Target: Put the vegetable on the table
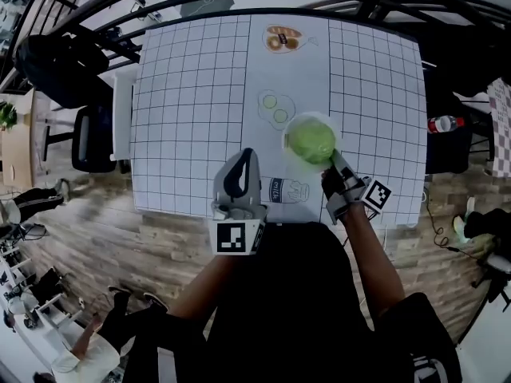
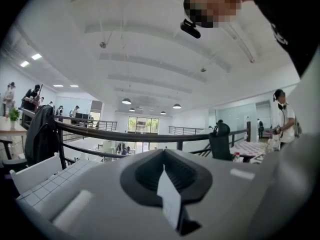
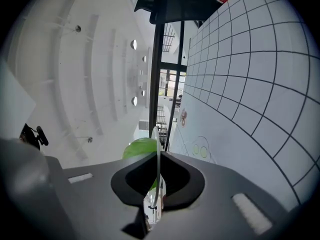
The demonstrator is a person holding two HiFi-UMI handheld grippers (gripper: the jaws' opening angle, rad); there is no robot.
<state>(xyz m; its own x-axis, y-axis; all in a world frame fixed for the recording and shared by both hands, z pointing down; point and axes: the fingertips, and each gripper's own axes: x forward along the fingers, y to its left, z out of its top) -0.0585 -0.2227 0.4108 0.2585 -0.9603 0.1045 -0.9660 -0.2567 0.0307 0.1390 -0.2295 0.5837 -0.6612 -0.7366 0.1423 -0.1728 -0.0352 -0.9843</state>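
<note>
Veg [image 1: 311,140], a round green head, sits on a thin white plate [image 1: 287,136] over the centre-right of the table [image 1: 184,94], just beside the printed cucumber-slice outline [image 1: 276,107]. Can't tell whether the plate touches the tabletop. R gripper [image 1: 334,159] comes in from the near edge, with its tongs pinching the plate's near rim. In the right gripper view the rim [image 3: 158,149] runs edge-on between the pressed jaws of the gripper [image 3: 159,160], with the veg [image 3: 140,148] just beyond. L gripper [image 1: 246,158] hangs over the table's near edge, well left of the plate, beside the milk print [image 1: 287,190]. In the left gripper view its tongs [image 2: 164,171] are pressed together w/ nothing between them. Wide gridded stretches of table lie left & right of the plate. Bread print [image 1: 283,38] is near the far edge. Black railing [image 1: 112,2] curves round the far and left sides. A chair [image 1: 92,138] stands off the left edge and a bottle [image 1: 444,124] off the right edge.
</note>
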